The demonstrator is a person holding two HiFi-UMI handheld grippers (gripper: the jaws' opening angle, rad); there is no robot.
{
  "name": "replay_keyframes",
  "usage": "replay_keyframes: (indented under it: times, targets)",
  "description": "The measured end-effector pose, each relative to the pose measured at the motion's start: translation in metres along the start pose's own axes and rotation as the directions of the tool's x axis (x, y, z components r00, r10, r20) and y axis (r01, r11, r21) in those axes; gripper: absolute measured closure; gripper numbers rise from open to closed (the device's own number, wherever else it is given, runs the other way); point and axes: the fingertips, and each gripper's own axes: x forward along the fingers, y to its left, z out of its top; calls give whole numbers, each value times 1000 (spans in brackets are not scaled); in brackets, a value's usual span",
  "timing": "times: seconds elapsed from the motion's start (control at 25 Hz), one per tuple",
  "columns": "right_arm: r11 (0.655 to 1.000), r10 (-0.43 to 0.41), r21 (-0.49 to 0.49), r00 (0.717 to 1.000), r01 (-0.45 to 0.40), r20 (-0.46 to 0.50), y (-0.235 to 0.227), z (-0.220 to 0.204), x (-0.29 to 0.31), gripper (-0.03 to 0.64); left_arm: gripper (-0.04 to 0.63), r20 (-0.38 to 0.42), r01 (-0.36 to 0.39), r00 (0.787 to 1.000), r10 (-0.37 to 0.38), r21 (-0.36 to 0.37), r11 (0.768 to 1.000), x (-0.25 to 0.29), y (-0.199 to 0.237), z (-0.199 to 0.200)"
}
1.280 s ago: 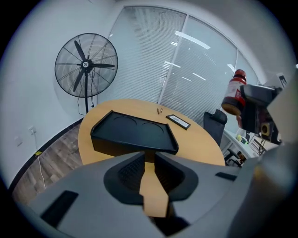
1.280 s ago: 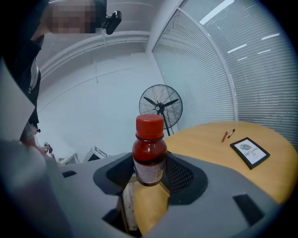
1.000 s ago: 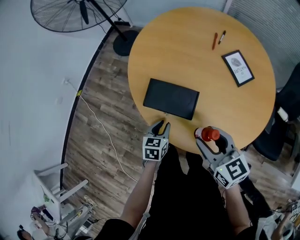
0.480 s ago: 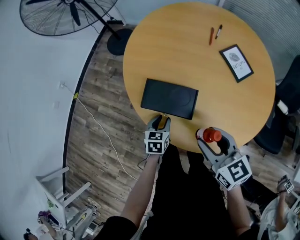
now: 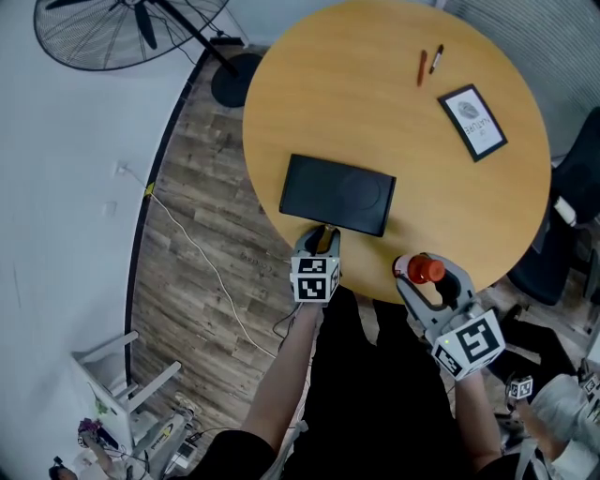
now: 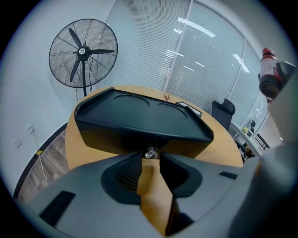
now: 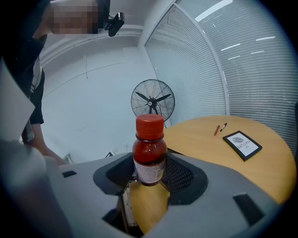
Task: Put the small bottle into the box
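Observation:
A black closed box [image 5: 337, 194] lies on the round wooden table [image 5: 375, 103] near its front edge. My left gripper [image 5: 322, 240] is at the box's front side; in the left gripper view the box [image 6: 139, 116] fills the middle and its small metal latch [image 6: 150, 153] sits right at the fingertips. The left gripper [image 6: 150, 159] has its jaws wide and closing slightly, the pads not pressing the latch. My right gripper [image 5: 427, 274] hovers at the table's edge, shut on the small brown bottle [image 7: 149, 151] with a red cap [image 5: 427, 270], held upright.
A framed card [image 5: 476, 123] and two pens [image 5: 425, 66] lie at the table's far right. A standing fan [image 5: 112, 28] is beyond the table on the left, a dark chair [image 5: 572, 206] at the right. A white cable [image 5: 202, 258] runs over the wooden floor.
My left gripper has moved forward until its tips reach the box's front latch, and its jaws have spread. The right gripper still holds the bottle in about the same place.

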Motion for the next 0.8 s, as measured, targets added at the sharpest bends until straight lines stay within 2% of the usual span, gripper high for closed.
replay_keyframes:
  times: [0.32, 0.8]
  targets:
    - [1000, 2, -8, 1000, -2, -4, 0, 0, -3, 394, 526, 7, -14, 1000, 14, 22, 1000, 4, 0, 1]
    - [1000, 9, -13, 1000, -9, -2, 2, 1, -5, 394, 528, 17, -33, 999, 33, 10, 999, 3, 1, 2]
